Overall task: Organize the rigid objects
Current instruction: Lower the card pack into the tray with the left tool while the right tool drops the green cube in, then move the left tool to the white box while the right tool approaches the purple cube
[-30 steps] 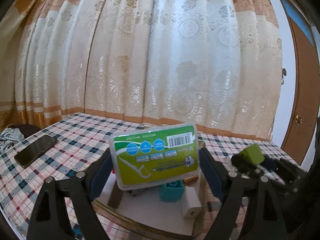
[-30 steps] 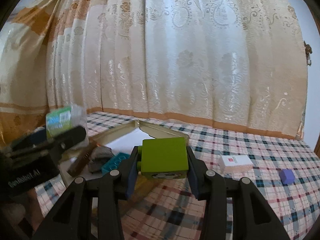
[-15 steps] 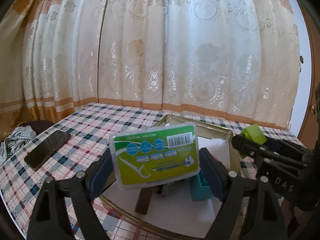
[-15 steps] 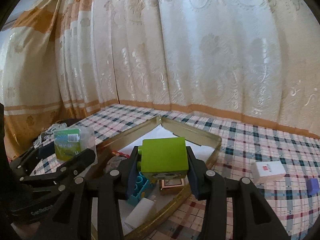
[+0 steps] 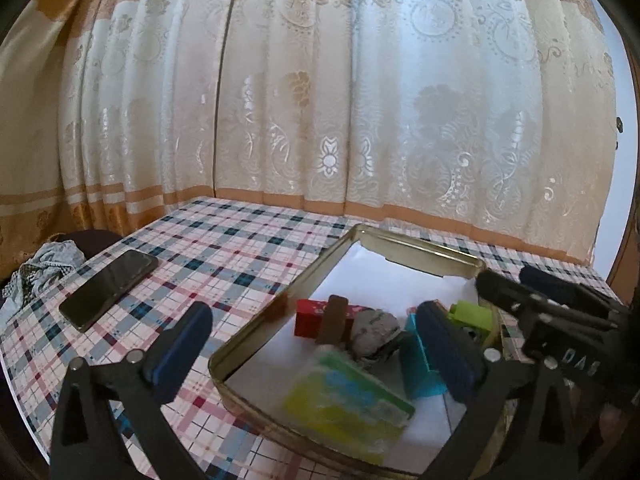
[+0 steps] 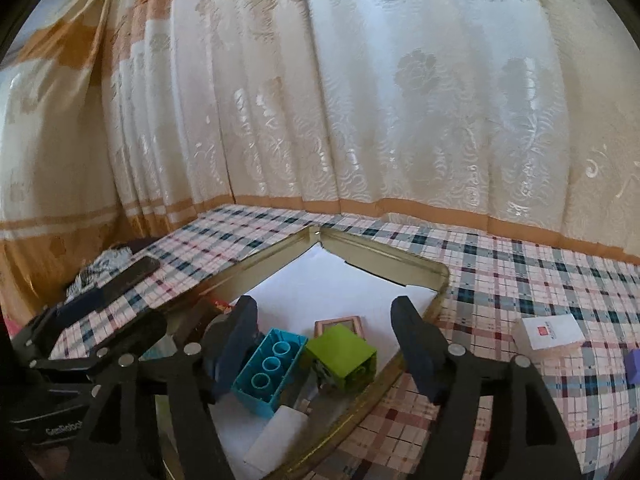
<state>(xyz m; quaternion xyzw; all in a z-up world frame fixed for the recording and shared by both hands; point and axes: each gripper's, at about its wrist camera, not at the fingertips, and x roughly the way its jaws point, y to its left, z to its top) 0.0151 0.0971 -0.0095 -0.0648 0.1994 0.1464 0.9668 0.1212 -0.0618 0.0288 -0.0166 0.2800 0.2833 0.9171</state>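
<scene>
A gold tin tray lined with white paper sits on the plaid table. My left gripper is open above the tray's near corner; the green floss box lies blurred in the tray below it. My right gripper is open over the tray; the lime green block rests tilted in the tray beside a teal brick. A red box, a brown piece and a grey lump also lie in the tray.
A black phone and a crumpled cloth lie on the table's left. A white box and a purple block sit right of the tray. A white plug and a pink-framed card lie in the tray. Curtains hang behind.
Both grippers opened. The floss box dropped from the left gripper into the tray, and the lime green block dropped from the right gripper into the tray.
</scene>
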